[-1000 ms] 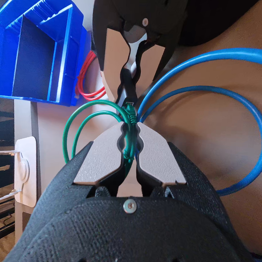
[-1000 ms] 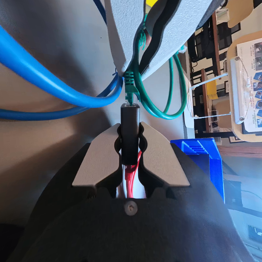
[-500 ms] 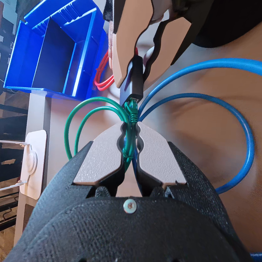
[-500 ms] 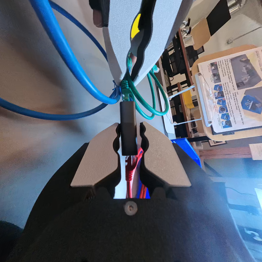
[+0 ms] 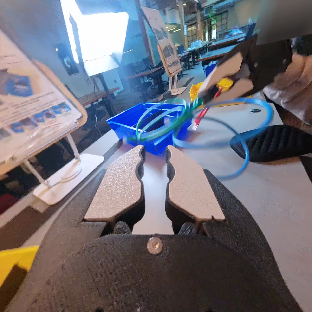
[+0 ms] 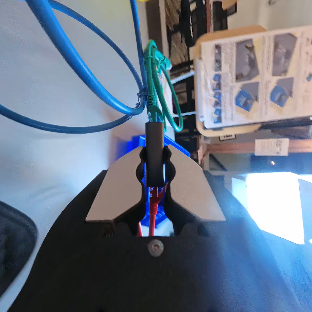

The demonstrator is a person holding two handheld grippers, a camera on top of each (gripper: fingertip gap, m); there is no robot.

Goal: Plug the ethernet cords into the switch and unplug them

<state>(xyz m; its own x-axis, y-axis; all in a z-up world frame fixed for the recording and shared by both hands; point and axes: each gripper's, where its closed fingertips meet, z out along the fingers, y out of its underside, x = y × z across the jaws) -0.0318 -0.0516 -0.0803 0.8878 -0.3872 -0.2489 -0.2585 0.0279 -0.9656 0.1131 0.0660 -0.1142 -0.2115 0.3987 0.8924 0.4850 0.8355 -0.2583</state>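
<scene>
Left gripper: your left gripper (image 5: 155, 152) has let go of the green cord. Half a second ago it pinched that cord right by the plug. Now its fingers (image 5: 118, 184) stand apart with only bare table between them.

Right gripper: your right gripper (image 6: 155, 152) is clamped tight on the switch (image 6: 154, 152), the small black block. It holds the block up off the table.

Green cord: the green cord (image 6: 152, 101) now sits with its plug in the far end of the switch, at 12 o'clock in the right wrist view. Its loops hang free.

Red cord: the red cord (image 6: 152, 209) is plugged in at the near end, at 6 o'clock.

Blue cord: the blue cord (image 6: 70, 64) loops wide toward 9 o'clock. It is tied to the green one with a thin twist near the plug. I cannot tell if it is plugged in.

What it means: the green plug looks to be in, so this plug-in step seems done. Pulling plugs out may come next.

Edges: in the left wrist view the blue bin (image 5: 128, 125) sits at 12 o'clock. The sign stand (image 5: 67, 179) is at 9 o'clock by the table edge (image 5: 50, 221). A black pad (image 5: 276, 143) lies at 2 o'clock.

Open room: the bare table (image 5: 263, 202) at 3 o'clock gives you space. Watch the hanging loops so they do not snag on the bin.
</scene>
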